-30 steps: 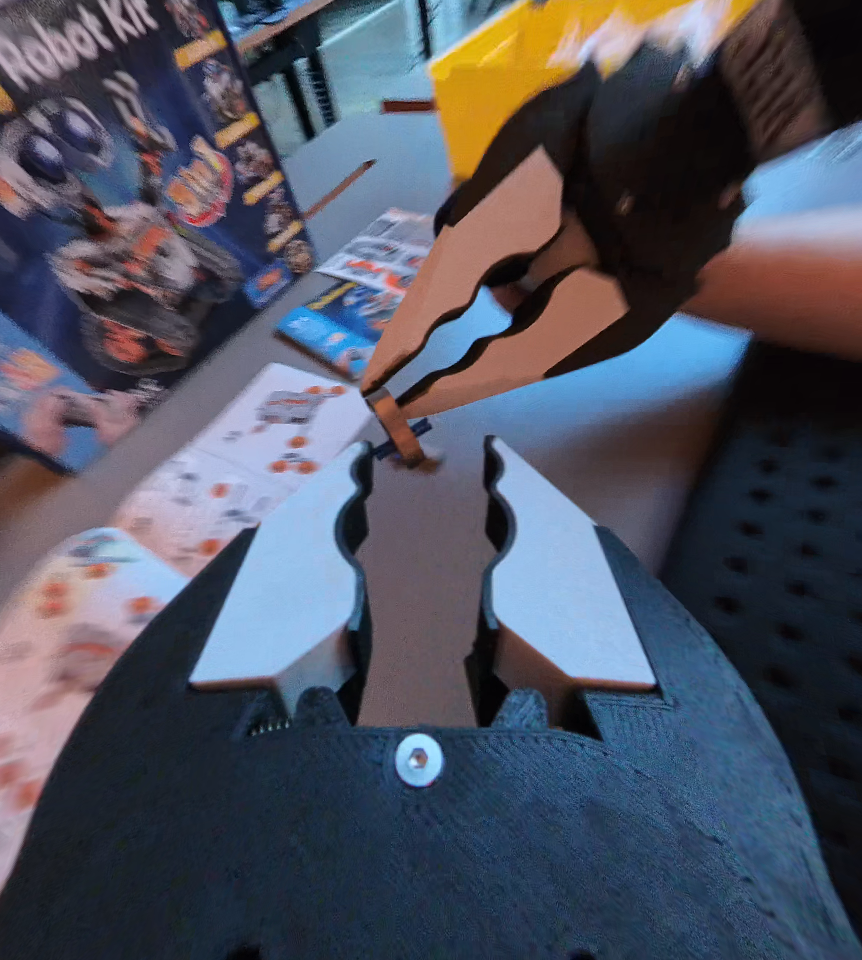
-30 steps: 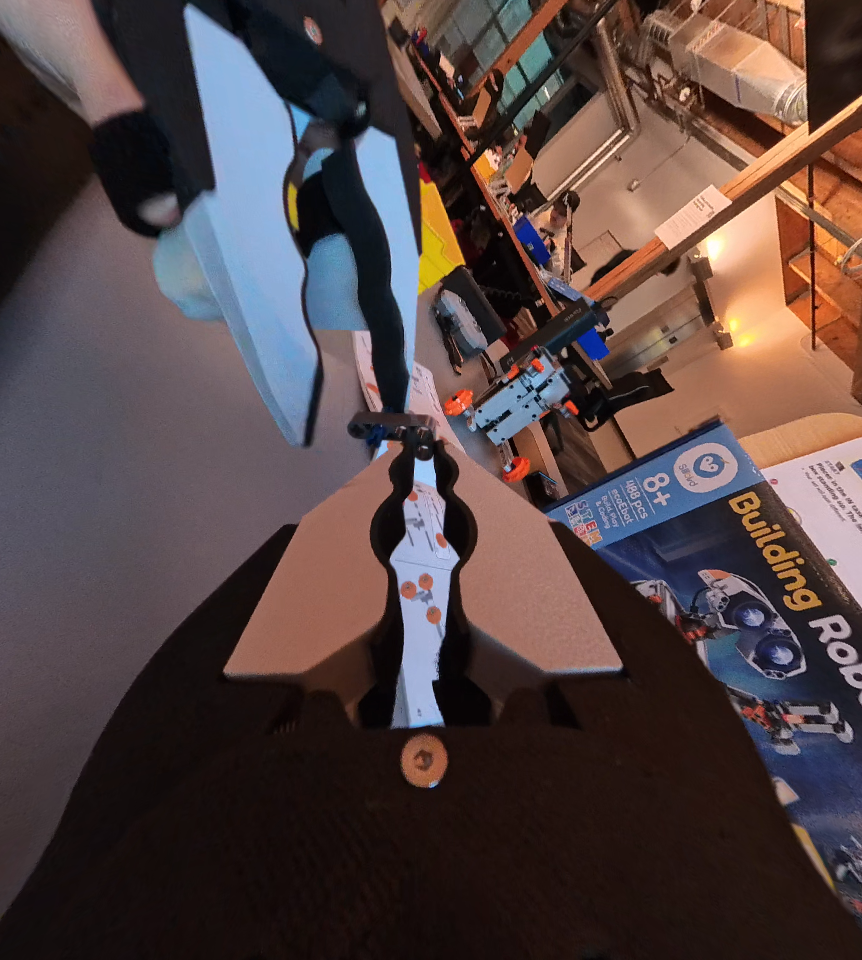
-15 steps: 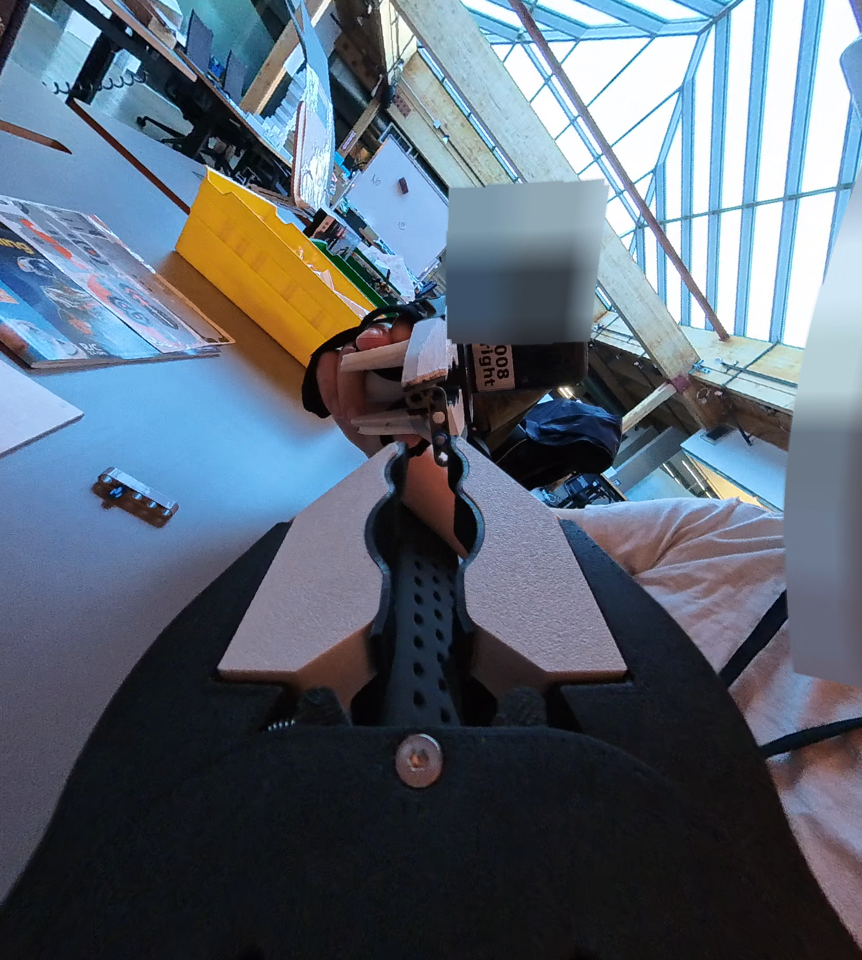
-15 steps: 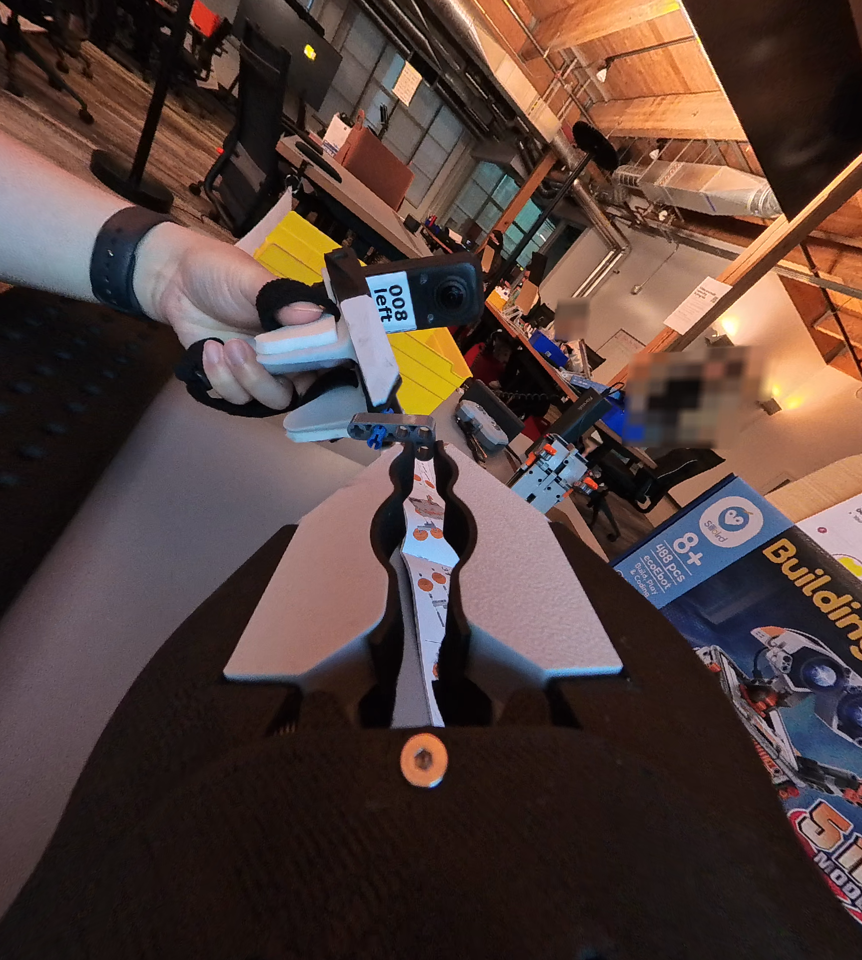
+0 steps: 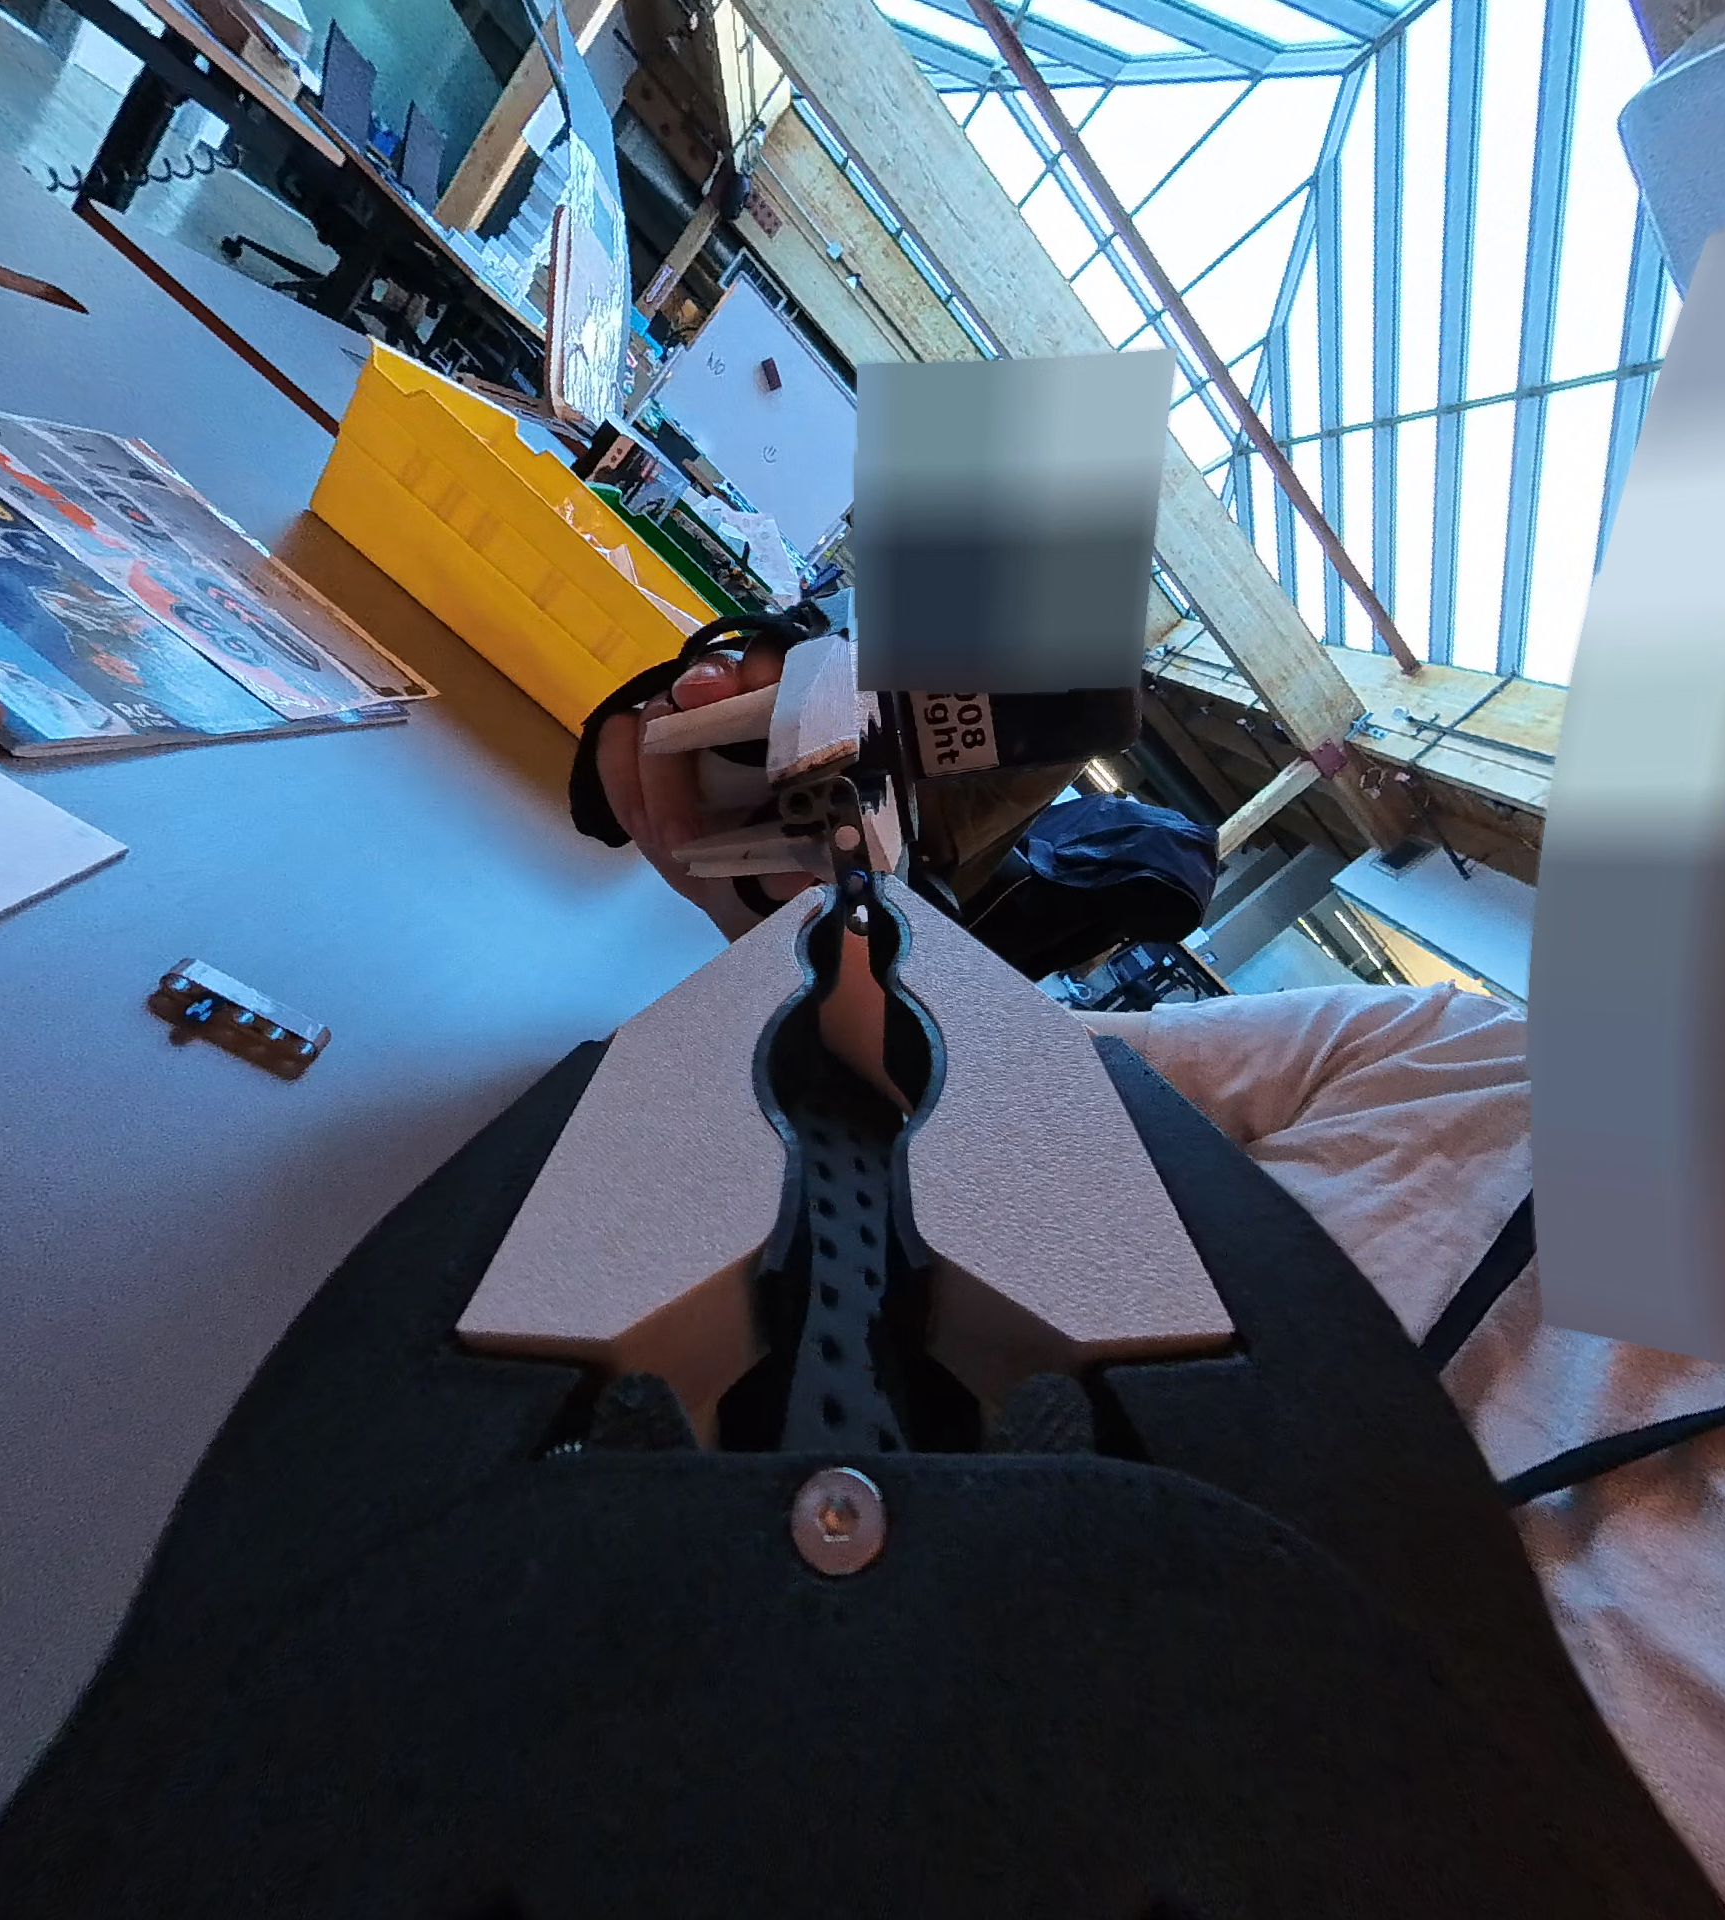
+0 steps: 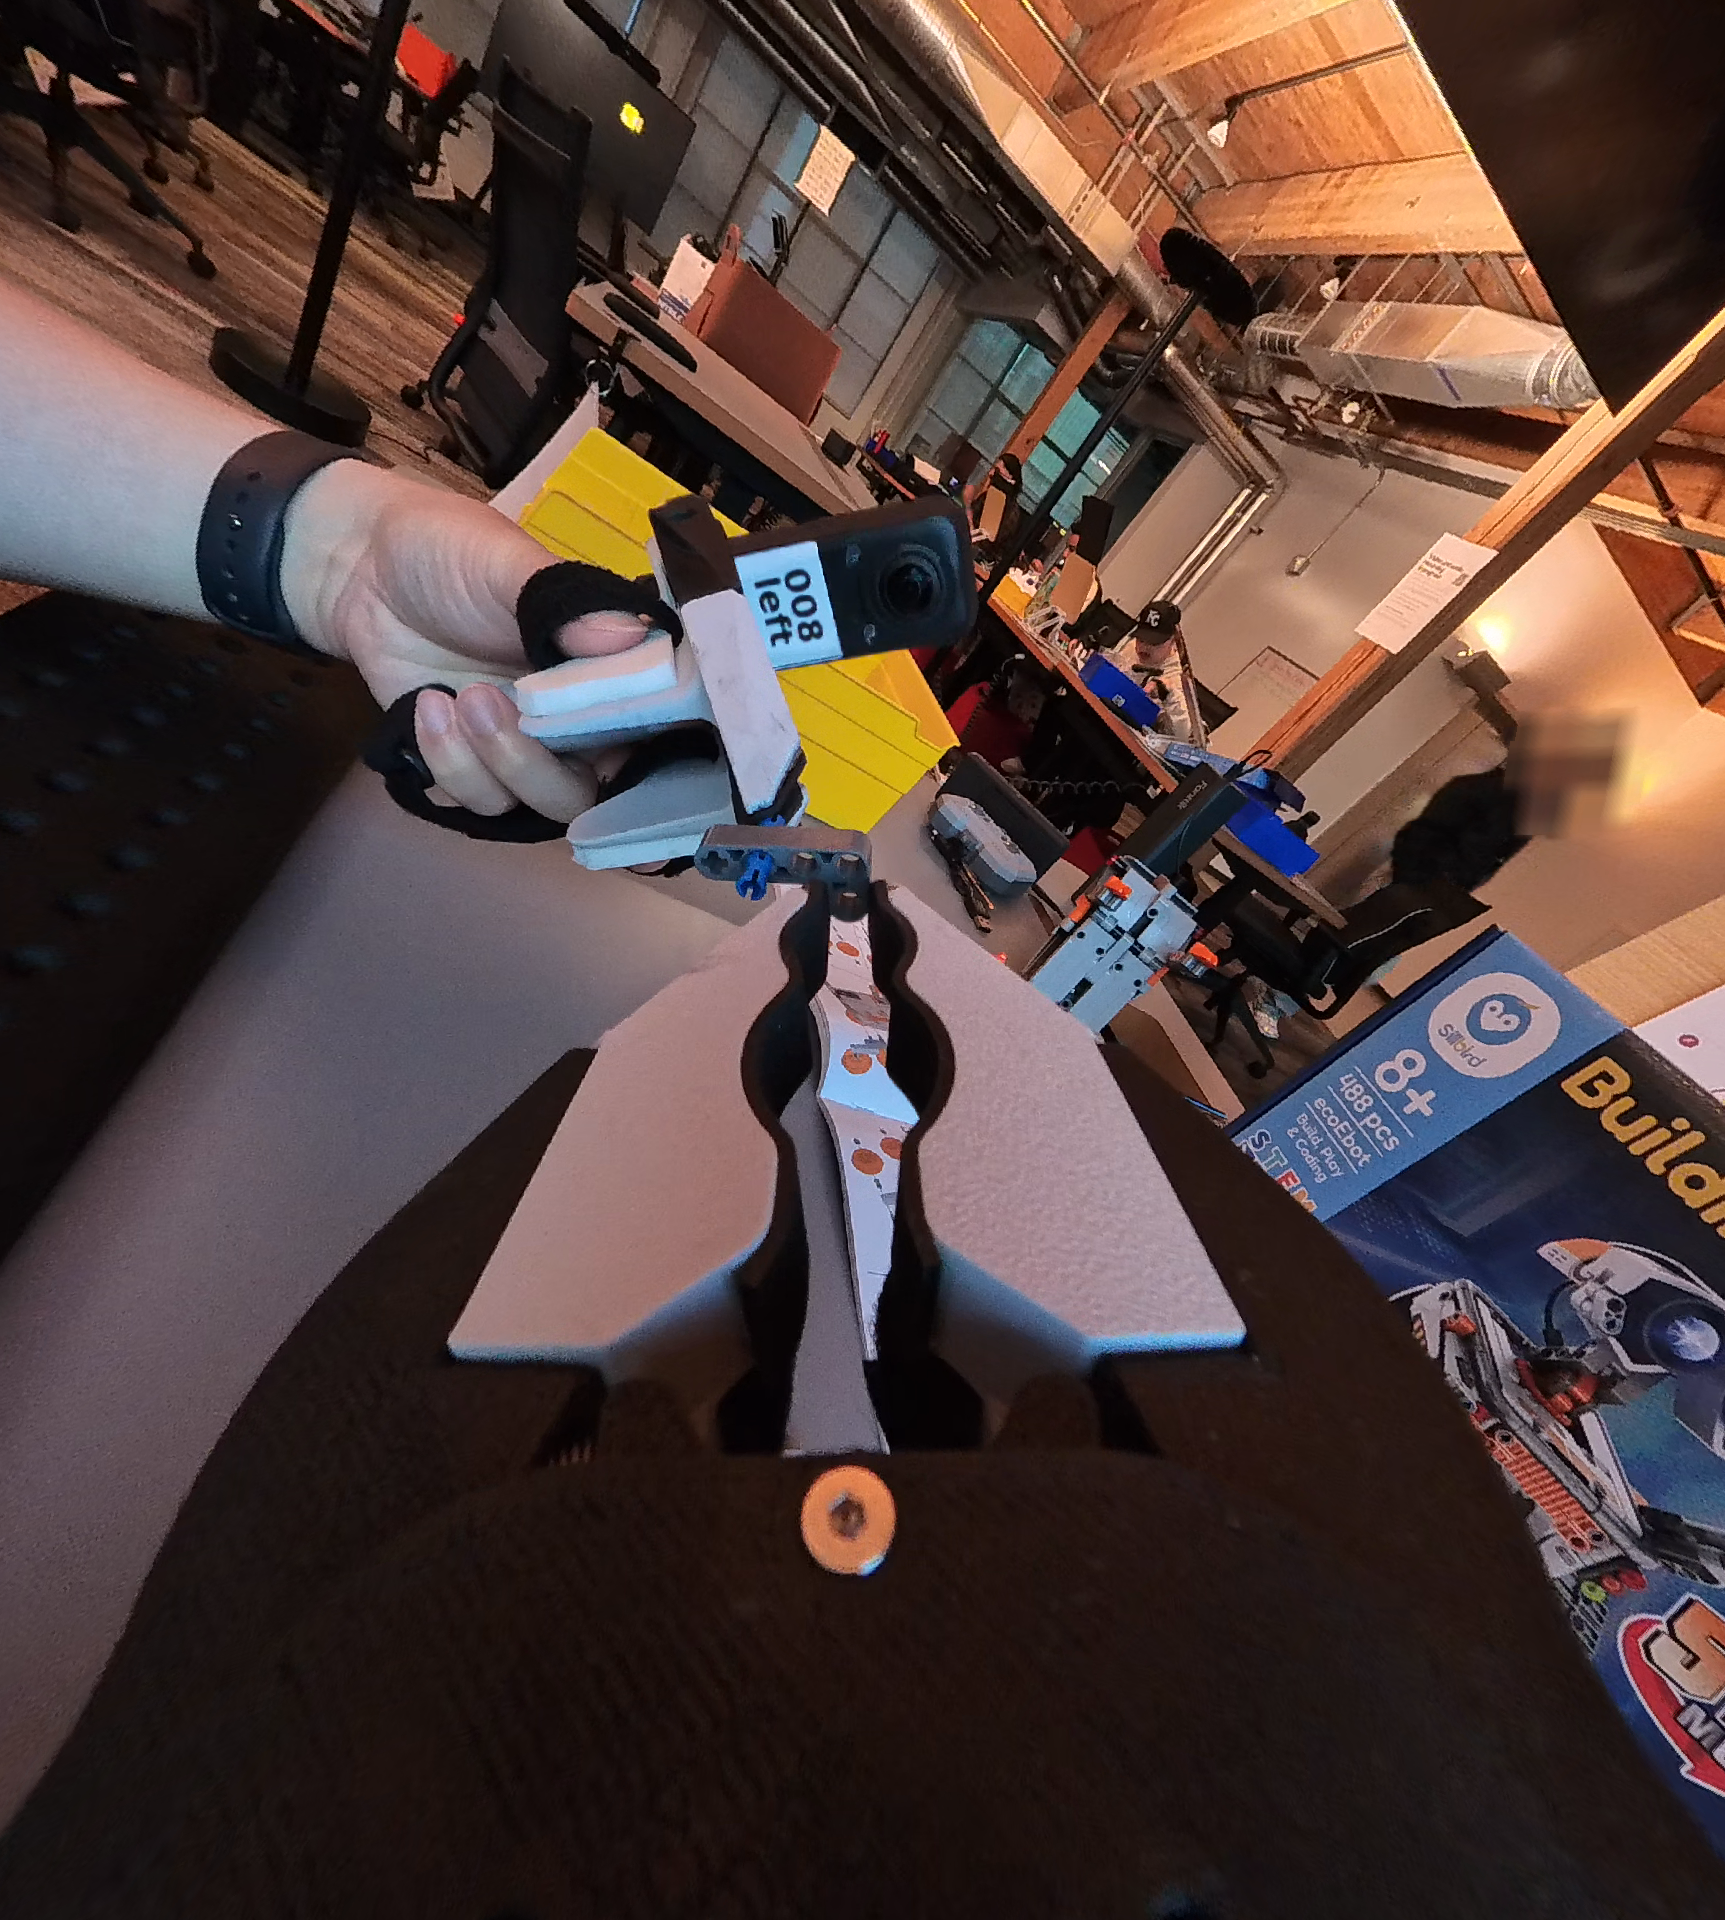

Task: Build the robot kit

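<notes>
Two sets of jaws, on the left gripper (image 5: 853,909) and the right gripper (image 6: 842,904), are closed tip to tip on one grey beam (image 6: 785,860), which is held between them above the counter (image 5: 318,831).

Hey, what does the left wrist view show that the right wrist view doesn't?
Only left wrist: a loose grey piece on the table, a booklet, the skylight. Only right wrist: the blue kit box and a small built model with orange parts. Both: the yellow bin, and the holed beam pinched between the left gripper and right gripper, jaws shut.
</notes>
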Action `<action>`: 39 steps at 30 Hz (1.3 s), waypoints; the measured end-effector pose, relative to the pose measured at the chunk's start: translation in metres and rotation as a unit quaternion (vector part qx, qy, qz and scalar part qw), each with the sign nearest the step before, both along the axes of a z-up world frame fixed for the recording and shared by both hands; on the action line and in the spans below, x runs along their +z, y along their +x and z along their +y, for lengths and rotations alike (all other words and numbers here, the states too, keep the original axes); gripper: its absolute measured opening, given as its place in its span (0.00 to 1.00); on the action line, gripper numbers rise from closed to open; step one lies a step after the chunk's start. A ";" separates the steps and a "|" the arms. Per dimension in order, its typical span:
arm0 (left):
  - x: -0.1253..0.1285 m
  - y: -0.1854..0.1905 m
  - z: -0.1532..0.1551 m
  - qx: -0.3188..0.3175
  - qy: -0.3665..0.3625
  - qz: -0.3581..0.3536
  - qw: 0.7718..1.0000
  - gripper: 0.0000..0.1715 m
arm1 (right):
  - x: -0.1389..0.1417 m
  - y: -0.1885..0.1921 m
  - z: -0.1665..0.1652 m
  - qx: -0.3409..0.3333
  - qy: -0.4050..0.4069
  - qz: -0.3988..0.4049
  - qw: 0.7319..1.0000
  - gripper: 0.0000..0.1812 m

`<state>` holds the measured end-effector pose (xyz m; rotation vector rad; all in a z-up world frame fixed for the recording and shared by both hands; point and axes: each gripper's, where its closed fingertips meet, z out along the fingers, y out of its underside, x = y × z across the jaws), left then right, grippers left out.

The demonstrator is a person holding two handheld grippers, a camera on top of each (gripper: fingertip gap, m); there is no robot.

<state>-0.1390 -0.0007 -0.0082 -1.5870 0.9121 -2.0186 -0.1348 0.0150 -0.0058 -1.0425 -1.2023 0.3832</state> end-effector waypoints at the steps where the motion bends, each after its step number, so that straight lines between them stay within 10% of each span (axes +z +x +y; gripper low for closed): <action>1: 0.000 0.000 0.000 0.001 0.001 0.001 1.000 0.00 | 0.000 0.000 0.000 0.000 -0.001 0.000 1.000 0.03; 15: -0.004 0.004 0.003 0.002 -0.022 0.030 0.999 0.01 | -0.005 0.001 0.004 0.001 -0.016 -0.002 1.000 0.03; 27: -0.004 0.005 0.006 0.043 0.110 0.051 0.992 0.01 | -0.009 0.001 0.009 0.034 -0.105 0.045 0.993 0.03; 31: -0.005 0.003 0.014 0.036 0.012 0.040 0.998 0.19 | -0.009 0.002 0.008 0.018 -0.070 0.025 0.997 0.03; 39: -0.009 0.011 0.004 -0.032 -0.060 0.030 0.997 0.11 | -0.012 0.001 0.008 0.006 -0.040 -0.003 0.999 0.03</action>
